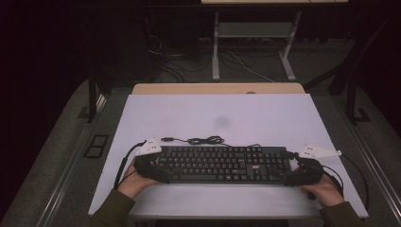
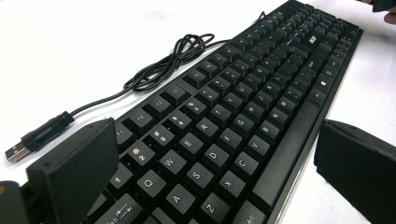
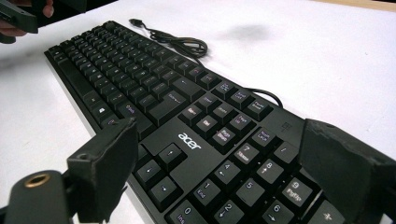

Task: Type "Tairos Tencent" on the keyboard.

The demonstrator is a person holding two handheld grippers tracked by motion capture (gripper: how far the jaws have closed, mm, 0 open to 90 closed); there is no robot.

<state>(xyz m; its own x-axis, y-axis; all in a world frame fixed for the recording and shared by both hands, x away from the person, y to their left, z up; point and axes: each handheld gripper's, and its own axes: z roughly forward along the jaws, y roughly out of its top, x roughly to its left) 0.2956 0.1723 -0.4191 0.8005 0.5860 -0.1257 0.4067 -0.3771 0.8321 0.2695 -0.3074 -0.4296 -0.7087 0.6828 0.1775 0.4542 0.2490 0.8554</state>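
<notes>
The keyboard (image 1: pixel 222 164) lies near the surface's (image 1: pixel 217 118) near edge. Each open hand-held gripper, left (image 1: pixel 156 170) and right (image 1: pixel 292 176), straddles one end; seemingly, both should be closed evenly before lifting.

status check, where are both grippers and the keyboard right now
Left gripper open, jaws straddling keyboard's left end. Right gripper open, straddling its right end. Keyboard flat on table, not lifted. Loose cable coiled behind it, clear of both.

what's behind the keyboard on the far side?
Behind the keyboard lies its black cable, loosely coiled on the white table, ending in a free USB plug. Where the cable joins the keyboard is hard to make out.
</notes>
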